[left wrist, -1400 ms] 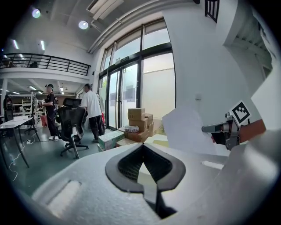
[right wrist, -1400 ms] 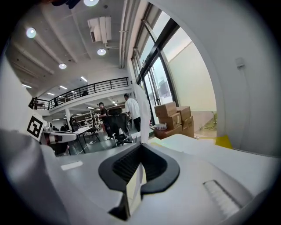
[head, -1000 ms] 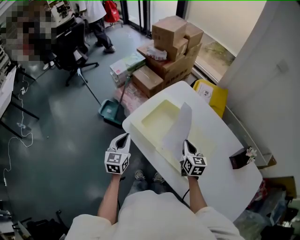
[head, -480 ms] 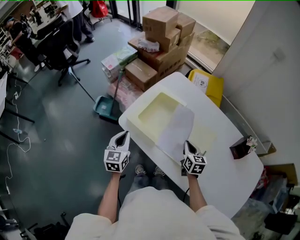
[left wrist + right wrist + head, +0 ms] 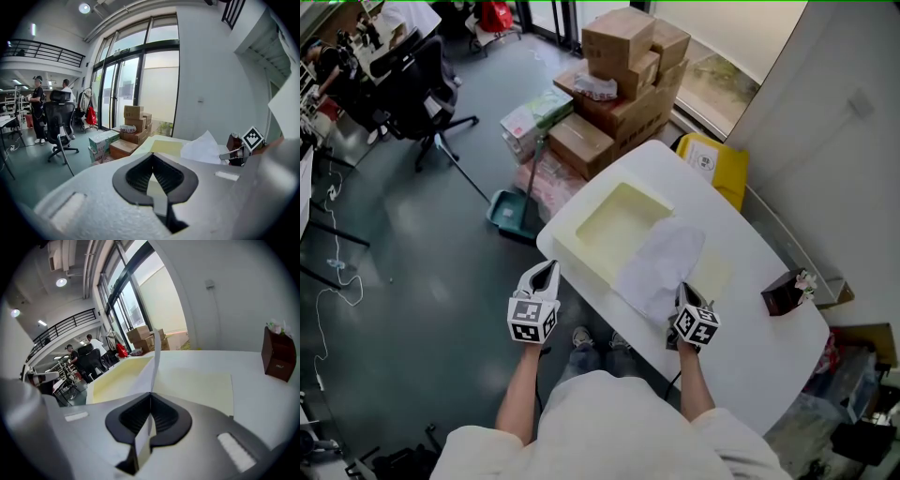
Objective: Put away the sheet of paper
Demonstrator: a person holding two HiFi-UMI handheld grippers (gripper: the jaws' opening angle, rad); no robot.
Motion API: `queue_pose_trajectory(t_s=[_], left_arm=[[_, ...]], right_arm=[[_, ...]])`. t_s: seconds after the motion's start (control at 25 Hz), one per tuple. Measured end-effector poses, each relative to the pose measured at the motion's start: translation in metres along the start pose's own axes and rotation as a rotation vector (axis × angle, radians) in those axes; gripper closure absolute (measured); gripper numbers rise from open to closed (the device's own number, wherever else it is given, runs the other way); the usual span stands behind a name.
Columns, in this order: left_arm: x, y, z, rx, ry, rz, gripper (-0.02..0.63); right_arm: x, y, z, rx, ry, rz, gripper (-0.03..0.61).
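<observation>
My right gripper point(image 5: 684, 292) pinches the one sheet of paper point(image 5: 662, 262), which droops over the single yellow tray's point(image 5: 622, 225) edge on the bench point(image 5: 752, 349). My left gripper's point(image 5: 546, 273) pressed together, empty, beside the bench.

I note the tray point(image 5: 581, 246) on the table's point(image 5: 769, 356) far left part, the sheet point(image 5: 661, 262) draped over its right rim, a small box point(image 5: 783, 292) well right, cartons point(image 5: 628, 84) behind.

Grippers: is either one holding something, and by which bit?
The right gripper is shut on the sheet of paper, pinching it by the edge nearest the person. The left gripper holds nothing; its jaws are together.
</observation>
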State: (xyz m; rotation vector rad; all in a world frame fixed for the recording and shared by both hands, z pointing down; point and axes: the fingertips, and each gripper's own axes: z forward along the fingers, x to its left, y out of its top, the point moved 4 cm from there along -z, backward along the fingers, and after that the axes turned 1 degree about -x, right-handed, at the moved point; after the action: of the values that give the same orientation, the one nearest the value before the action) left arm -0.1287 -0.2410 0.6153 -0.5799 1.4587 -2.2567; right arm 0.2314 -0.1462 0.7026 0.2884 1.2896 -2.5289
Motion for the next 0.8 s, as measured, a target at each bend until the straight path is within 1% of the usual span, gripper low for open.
queue_pose_trajectory(t_s=[0.2,0.56,0.8], left_arm=[[0.002,0.0,0.003,0.006,0.002,-0.002,0.609],[0.008,0.003,0.005,0.006,0.011,-0.002,0.609],[0.015,0.003,0.002,0.006,0.03,-0.005,0.609]], right_arm=[[-0.002,0.004,0.008,-0.002,-0.003,0.008,0.575],[0.016,0.0,0.031,0.042,0.036,0.001,0.575],[0.03,0.006,0.051,0.054,0.068,-0.002,0.575]])
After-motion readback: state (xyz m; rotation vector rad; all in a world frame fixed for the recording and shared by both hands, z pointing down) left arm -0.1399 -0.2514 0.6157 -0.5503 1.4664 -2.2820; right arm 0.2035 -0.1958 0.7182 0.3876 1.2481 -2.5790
